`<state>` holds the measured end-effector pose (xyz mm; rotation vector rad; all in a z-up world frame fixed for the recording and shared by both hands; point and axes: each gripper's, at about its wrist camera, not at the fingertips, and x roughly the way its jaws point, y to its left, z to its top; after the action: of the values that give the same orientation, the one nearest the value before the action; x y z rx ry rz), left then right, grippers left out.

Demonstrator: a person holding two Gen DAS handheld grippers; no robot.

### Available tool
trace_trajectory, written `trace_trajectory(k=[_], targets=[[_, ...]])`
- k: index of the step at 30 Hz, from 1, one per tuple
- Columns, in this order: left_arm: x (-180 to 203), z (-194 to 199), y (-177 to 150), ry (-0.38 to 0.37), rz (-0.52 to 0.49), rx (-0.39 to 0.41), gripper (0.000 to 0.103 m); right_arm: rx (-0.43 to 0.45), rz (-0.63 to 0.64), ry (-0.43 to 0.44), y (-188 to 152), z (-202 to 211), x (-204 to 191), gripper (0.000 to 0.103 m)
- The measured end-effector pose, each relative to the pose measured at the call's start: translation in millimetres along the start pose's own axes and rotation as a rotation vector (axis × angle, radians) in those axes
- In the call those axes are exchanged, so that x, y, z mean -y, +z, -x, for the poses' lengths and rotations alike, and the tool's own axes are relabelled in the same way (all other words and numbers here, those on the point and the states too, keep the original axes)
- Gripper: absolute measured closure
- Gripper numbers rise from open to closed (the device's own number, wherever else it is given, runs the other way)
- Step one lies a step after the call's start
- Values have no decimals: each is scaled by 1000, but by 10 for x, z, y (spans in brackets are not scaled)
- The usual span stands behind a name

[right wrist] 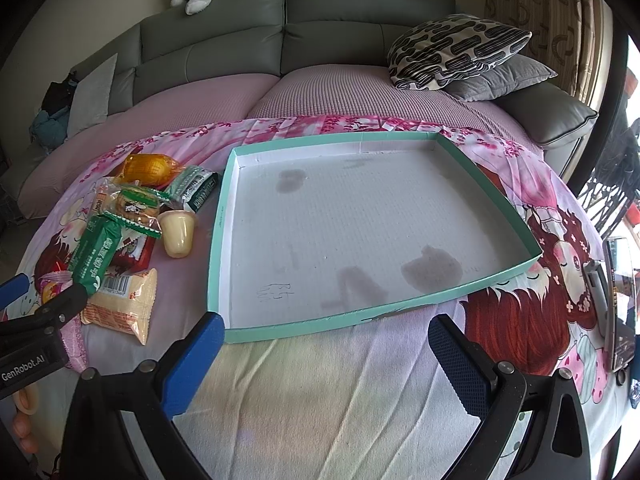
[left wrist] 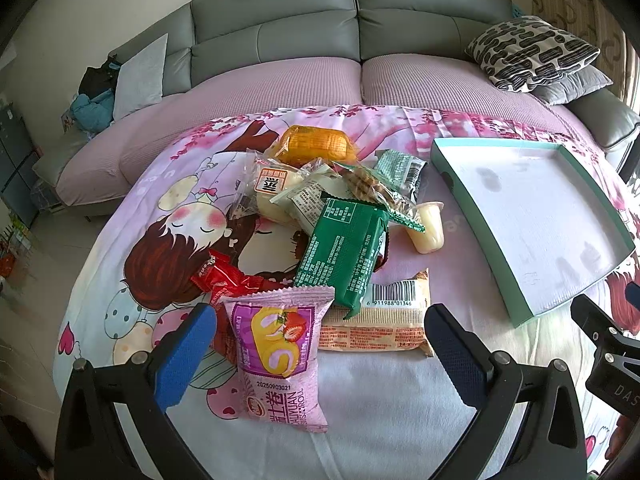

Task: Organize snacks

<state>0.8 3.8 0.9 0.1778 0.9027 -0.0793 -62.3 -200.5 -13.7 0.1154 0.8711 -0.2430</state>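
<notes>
step: first pick, judged | left gripper (left wrist: 320, 344): jaws wide, empty, astride pink roll packet (left wrist: 280, 356) at 6 o'clock of snack pile (left wrist: 340, 208) | right gripper (right wrist: 324, 356): jaws wide, empty, before tray (right wrist: 218, 240) | tip: close across packet's middle, lift clear, tray lies at 2 o'clock

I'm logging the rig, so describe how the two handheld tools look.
Both match: the left tool and right tool have black angular arms with silver screws, ending in fingers faced with textured blue pads. The right-wrist view shows white "GenRobot.AI" lettering on the left tool's black body. No cables, hands or sleeves show.
</notes>
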Motion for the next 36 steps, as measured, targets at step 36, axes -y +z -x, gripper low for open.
trace_trajectory(k=[36], targets=[[-37, 22, 5, 5, 5, -2, 0, 0, -3, 1, 3, 5, -1, 0]])
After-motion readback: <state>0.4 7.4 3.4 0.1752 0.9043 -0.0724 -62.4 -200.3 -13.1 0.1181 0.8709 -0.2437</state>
